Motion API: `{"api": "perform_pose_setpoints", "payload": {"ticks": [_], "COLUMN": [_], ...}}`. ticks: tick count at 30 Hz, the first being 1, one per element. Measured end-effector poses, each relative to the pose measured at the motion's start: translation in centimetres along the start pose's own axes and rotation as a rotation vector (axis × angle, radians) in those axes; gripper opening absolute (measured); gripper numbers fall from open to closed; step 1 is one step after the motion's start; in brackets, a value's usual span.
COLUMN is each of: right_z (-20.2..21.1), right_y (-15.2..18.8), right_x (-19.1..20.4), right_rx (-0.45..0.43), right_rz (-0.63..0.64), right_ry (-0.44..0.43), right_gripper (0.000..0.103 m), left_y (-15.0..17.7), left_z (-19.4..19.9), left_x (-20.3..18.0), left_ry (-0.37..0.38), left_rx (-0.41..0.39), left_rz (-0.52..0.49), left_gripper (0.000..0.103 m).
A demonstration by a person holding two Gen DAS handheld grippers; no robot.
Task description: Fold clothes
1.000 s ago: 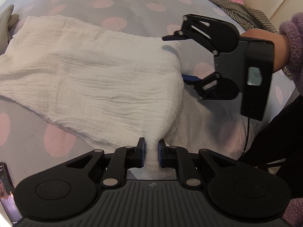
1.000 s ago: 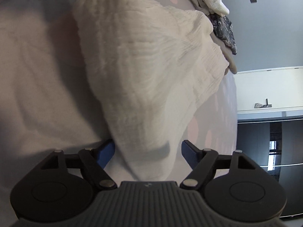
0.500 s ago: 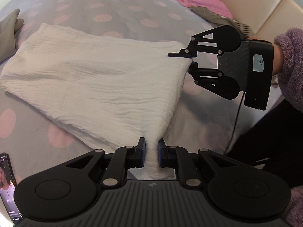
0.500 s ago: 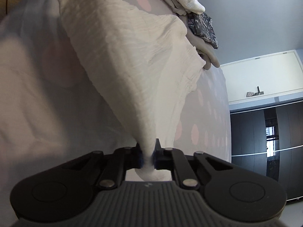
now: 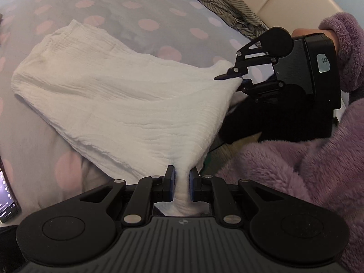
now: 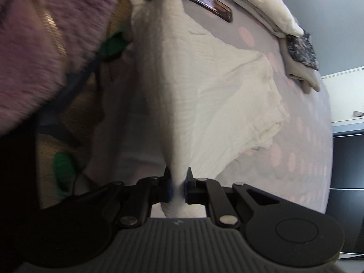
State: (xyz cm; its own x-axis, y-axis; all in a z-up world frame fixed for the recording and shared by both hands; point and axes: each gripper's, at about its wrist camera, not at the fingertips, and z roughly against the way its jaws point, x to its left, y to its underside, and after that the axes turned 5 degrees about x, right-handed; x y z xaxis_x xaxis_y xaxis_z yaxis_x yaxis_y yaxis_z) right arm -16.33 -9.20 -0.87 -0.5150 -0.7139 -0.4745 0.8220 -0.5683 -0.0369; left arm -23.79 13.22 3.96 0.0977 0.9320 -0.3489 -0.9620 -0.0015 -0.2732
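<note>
A white crinkled garment (image 5: 118,100) lies partly on the polka-dot bed, its near edge lifted. My left gripper (image 5: 182,185) is shut on its near corner. My right gripper (image 5: 236,80) is shut on the other near corner, to the right in the left wrist view. In the right wrist view the right gripper (image 6: 178,190) pinches a bunch of the same garment (image 6: 223,95), which stretches up toward the left gripper at the top edge.
The grey bed cover with pink dots (image 5: 127,2) surrounds the garment. A striped cloth (image 5: 229,11) and pink pillow lie at the far right. A phone (image 6: 209,3) and folded light clothes (image 6: 261,6) lie at the bed's far side. My purple sleeve (image 5: 295,173) is close.
The right gripper closed on the garment's corner. Both grippers then pulled the near edge up and back toward me, dragging the garment along the bed.
</note>
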Motion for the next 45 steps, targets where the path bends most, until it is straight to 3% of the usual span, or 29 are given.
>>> {"api": "perform_pose_setpoints", "payload": {"ticks": [6,17,26,31,36,37,41,45], "right_z": [1.4,-0.3,-8.7,-14.1,-18.7,-19.3,-19.8,-18.4], "right_y": [-0.7,-3.7,-7.7,-8.3,-8.3,-8.2,-7.0,-5.0], "right_x": [-2.5,-15.6,-24.1,-26.7,-28.1,-28.2,-28.7,-29.5], "right_rx": [-0.047,-0.167,-0.16,-0.109,-0.077,-0.075,-0.09,-0.12], "right_rz": [-0.14,-0.299,-0.366,-0.411,-0.493,-0.509,-0.602,-0.756], "right_ry": [0.01,0.155,0.138,0.081,0.017,0.015,0.056,0.115], "right_gripper": [0.01,0.01,0.01,0.01,0.012,0.013,0.035,0.037], "left_y": [-1.1,-6.4,-10.9,-12.4,-12.8,-12.9,-12.8,-12.2], "left_z": [3.0,7.6,5.1,2.1,0.2,0.0,1.2,3.0], "left_x": [1.9,7.6,19.0,24.8,27.8,28.3,29.4,29.0], "left_ry": [-0.035,-0.179,-0.243,-0.218,-0.205,-0.206,-0.234,-0.287], "left_rx": [-0.016,-0.047,-0.016,-0.009,-0.013,-0.018,-0.087,-0.186], "left_rz": [-0.021,-0.003,0.173,0.283,0.344,0.355,0.413,0.454], "left_gripper": [0.01,0.01,0.01,0.01,0.012,0.014,0.017,0.017]}}
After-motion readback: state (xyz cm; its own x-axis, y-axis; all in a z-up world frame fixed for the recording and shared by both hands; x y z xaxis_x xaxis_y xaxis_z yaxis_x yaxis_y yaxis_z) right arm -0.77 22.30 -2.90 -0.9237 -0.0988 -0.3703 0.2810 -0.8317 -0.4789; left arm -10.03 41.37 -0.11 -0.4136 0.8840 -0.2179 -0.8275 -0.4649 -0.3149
